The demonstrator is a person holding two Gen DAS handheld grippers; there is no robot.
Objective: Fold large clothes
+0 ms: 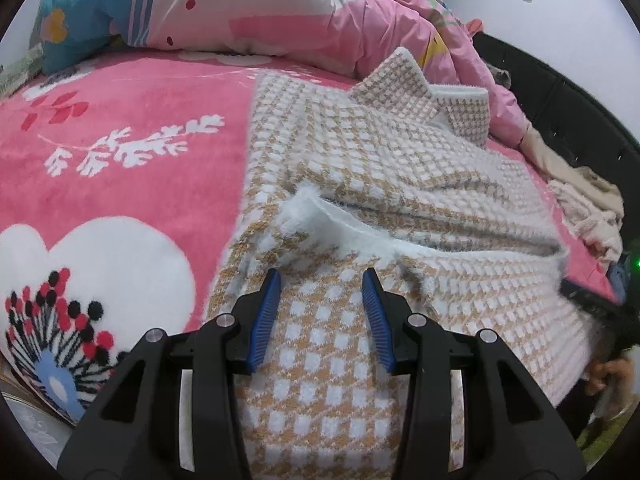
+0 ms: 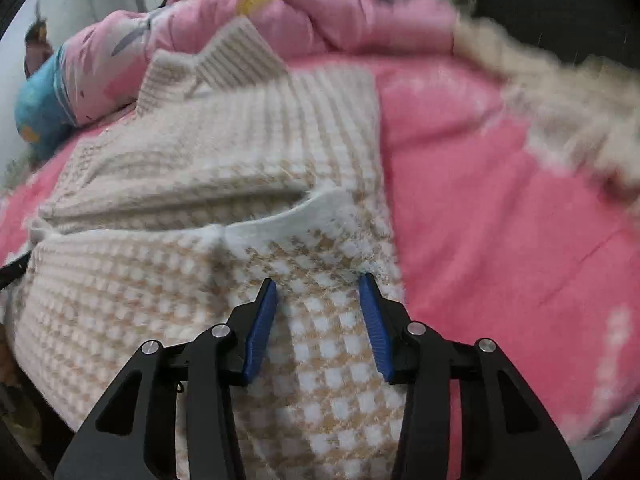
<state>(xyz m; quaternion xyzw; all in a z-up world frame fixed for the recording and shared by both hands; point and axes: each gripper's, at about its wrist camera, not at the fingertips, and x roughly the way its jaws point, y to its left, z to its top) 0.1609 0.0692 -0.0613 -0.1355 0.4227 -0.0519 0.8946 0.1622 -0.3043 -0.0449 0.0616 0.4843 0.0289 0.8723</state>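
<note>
A fuzzy tan-and-white checked sweater point(image 1: 380, 152) point(image 2: 224, 140) lies flat on the bed, its collar towards the far end. Its sleeves are folded across the body, and a white cuff point(image 1: 320, 220) point(image 2: 288, 216) rests near the middle. My left gripper point(image 1: 322, 274) hovers over the sweater's near left part, jaws apart, with only flat knit below them. My right gripper point(image 2: 318, 280) is over the near right edge of the sweater, also open and holding nothing. The right wrist view is blurred.
A pink floral blanket point(image 1: 120, 120) point(image 2: 480, 200) covers the bed. A bunched pink quilt point(image 1: 280, 8) point(image 2: 320, 8) lies beyond the collar. Beige fluffy clothes point(image 1: 588, 208) point(image 2: 560, 100) are heaped at the right by a dark bed frame point(image 1: 560, 92). A hand point(image 1: 608, 372) shows at lower right.
</note>
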